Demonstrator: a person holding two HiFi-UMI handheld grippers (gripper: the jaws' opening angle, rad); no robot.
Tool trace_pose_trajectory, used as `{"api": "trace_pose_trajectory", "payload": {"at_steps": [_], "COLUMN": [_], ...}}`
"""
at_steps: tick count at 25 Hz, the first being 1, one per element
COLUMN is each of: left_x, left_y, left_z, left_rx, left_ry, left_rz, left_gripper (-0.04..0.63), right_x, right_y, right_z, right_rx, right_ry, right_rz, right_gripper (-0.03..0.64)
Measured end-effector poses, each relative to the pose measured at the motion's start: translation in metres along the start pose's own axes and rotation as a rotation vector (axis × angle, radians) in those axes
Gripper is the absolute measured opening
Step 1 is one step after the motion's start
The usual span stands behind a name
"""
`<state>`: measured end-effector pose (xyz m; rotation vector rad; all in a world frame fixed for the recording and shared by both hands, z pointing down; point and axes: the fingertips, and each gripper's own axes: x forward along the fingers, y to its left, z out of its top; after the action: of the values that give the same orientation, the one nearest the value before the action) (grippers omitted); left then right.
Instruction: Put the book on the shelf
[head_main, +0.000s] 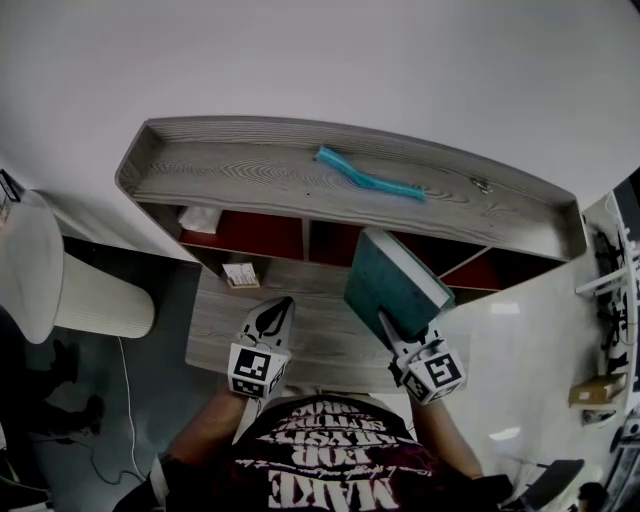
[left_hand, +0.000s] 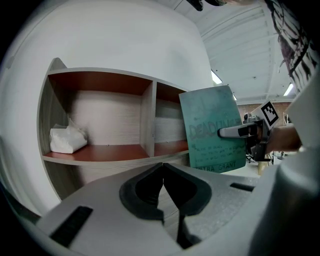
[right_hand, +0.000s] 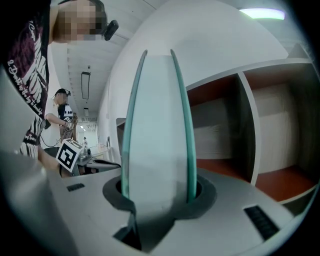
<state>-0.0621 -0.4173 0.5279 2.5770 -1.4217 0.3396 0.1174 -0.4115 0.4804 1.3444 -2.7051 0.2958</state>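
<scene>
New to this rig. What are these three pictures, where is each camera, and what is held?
No robot: a person holds a two-jaw gripper in each hand. One picture comes from a head camera looking down; the other two cameras ride on the grippers. The right gripper is clamped on a teal book, in front of the grey shelf. The left gripper is shut and empty. A blue-green strip lies on the shelf's top; a white bundle sits in its left compartment.
</scene>
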Motion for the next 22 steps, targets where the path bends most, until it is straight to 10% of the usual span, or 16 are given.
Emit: {"api": "trace_pose_trajectory", "payload": {"at_steps": [22], "left_x": [0.057], "left_y": [-0.053], "left_z": [-0.031], "left_rx": [-0.005], "left_ry": [0.099], "left_rz": [-0.144], "left_gripper": [0.006], "right_x": [0.029], "right_y": [-0.030], "right_z": [0.013], "right_rx": [0.319], "right_ry": [-0.052], "right_rz": [0.104], "right_gripper": [0.163]}}
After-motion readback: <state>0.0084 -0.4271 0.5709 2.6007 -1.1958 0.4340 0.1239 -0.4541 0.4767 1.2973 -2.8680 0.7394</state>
